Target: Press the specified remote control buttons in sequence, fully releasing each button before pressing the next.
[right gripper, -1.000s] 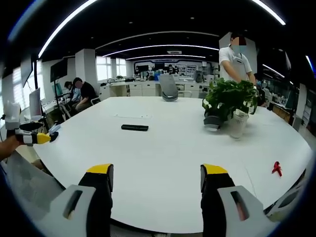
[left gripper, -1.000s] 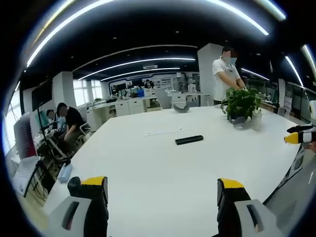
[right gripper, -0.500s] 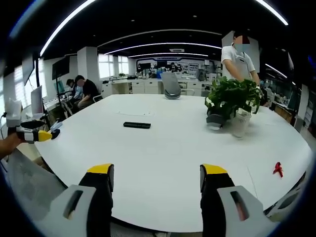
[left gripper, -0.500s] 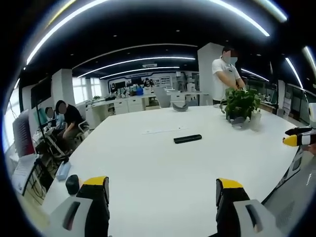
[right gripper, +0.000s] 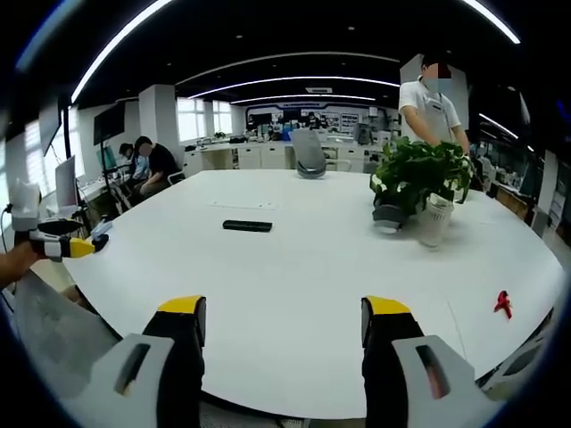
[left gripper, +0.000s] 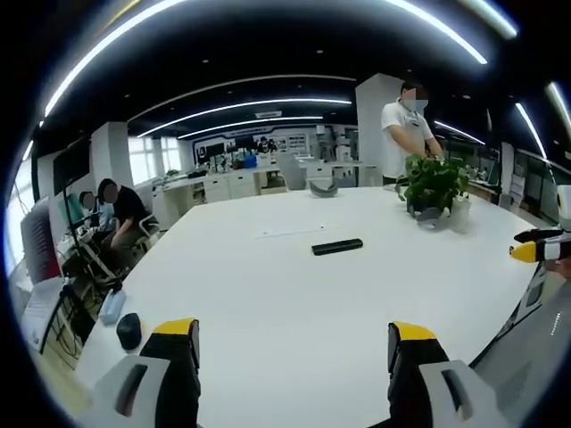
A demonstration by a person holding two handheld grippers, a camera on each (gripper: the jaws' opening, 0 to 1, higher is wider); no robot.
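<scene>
We are at the very start of the job: no button has been pressed yet, and both claws sit at the near edge of the big white bench (left gripper: 294, 312), well apart from the target. The black remote control (left gripper: 337, 246) lies flat out toward the middle of the bench, alone on bare surface; in the right gripper view the remote control (right gripper: 247, 226) shows ahead and to the left of our jaws.

Our left claw (left gripper: 290, 343) is released, its yellow-tipped jaws standing wide with nothing between them. Our right claw (right gripper: 281, 321) is likewise spread and empty. In the right gripper view the left claw (right gripper: 67, 247) shows at the far left edge, held in a hand over the bench rim.

A potted plant (right gripper: 417, 183) stands with a white cup just beside it on the right part of the bench, and a small red object (right gripper: 503, 304) lies near the right rim. A small dark object (left gripper: 128, 331) rests near the left claw's corner. A person in a white shirt (right gripper: 433, 107) stands behind the plant.

We judge the next move to be a long reach across the bench to bring one claw over the remote. The buttons are too small to read from here, so we will need to close in before choosing which one to press.
</scene>
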